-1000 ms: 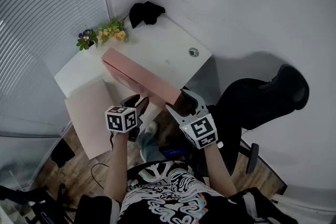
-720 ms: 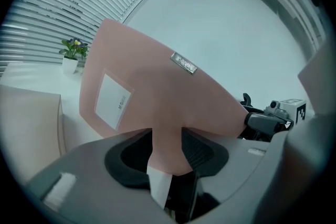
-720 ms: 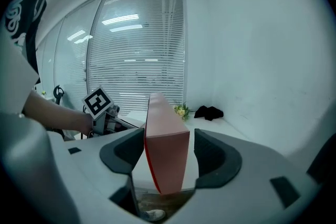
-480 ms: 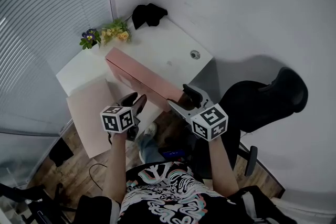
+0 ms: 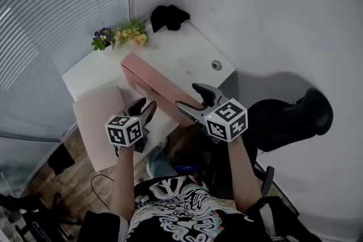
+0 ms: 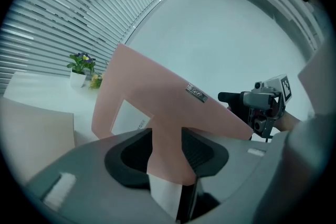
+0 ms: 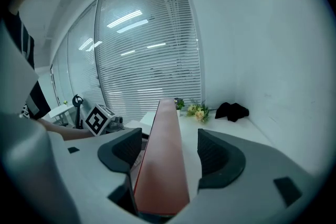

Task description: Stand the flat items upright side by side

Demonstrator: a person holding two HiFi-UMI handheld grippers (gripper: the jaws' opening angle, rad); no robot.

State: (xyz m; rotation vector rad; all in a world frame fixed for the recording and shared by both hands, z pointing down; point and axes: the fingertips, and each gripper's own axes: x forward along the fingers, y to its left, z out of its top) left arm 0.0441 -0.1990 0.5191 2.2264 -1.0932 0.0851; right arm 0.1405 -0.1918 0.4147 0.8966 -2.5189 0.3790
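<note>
One case (image 5: pixel 150 76) stood on edge: left tongs (image 5: pixel 146 106) pinched it, right tongs (image 5: pixel 188 96) had just been opening around its end. Next, we judged, lift the flat board (image 5: pixel 96 119) beside it.

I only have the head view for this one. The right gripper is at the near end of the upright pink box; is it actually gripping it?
Observer: No. The right gripper has the pink box between its jaws, but with a gap on each side; the jaws have just been opening.
Reviewer: And the left?
Observer: The left gripper is shut on the box, pads pressing both faces.
Reviewer: Any markings?
Observer: A small metal badge on the box's broad face.
</note>
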